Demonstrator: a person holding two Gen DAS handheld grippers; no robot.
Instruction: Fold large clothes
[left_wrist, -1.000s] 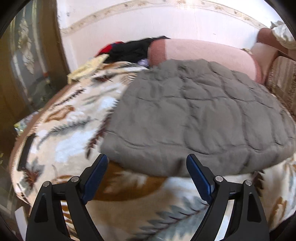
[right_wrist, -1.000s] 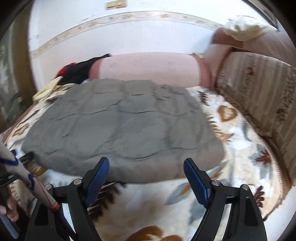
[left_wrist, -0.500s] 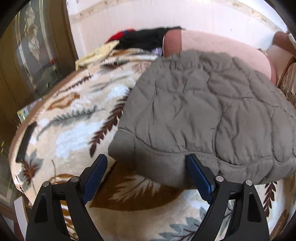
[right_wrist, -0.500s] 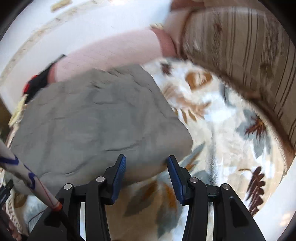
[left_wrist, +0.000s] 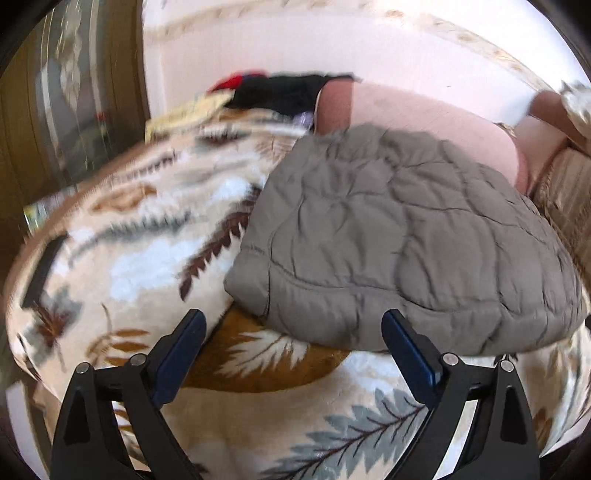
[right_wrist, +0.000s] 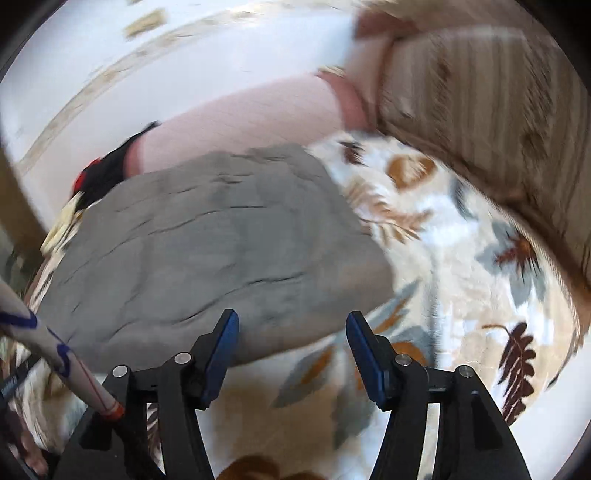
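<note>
Your grey quilted garment (left_wrist: 399, 243), probably a padded jacket, lies on the leaf-patterned blanket (left_wrist: 147, 266) that covers the bed or sofa, with its far edge near the pink bolster (left_wrist: 424, 114). It already looks like a compact, thick rectangle, so I judge that the main folds are done; what may remain is one more fold or some tidying of the near edge, but the pictures do not settle this. Your left hand-held gripper (left_wrist: 293, 345) hangs just before the near left corner of the garment, its jaws wide and opening, with nothing between them. Your right hand-held gripper (right_wrist: 291, 341) stands at the near right part of the same edge; its jaws are also opening and the cloth is close in front of them, not pinched. A heap of dark clothes (left_wrist: 280, 92) waits behind, perhaps for later. No brand, label or readable writing shows anywhere.
</note>
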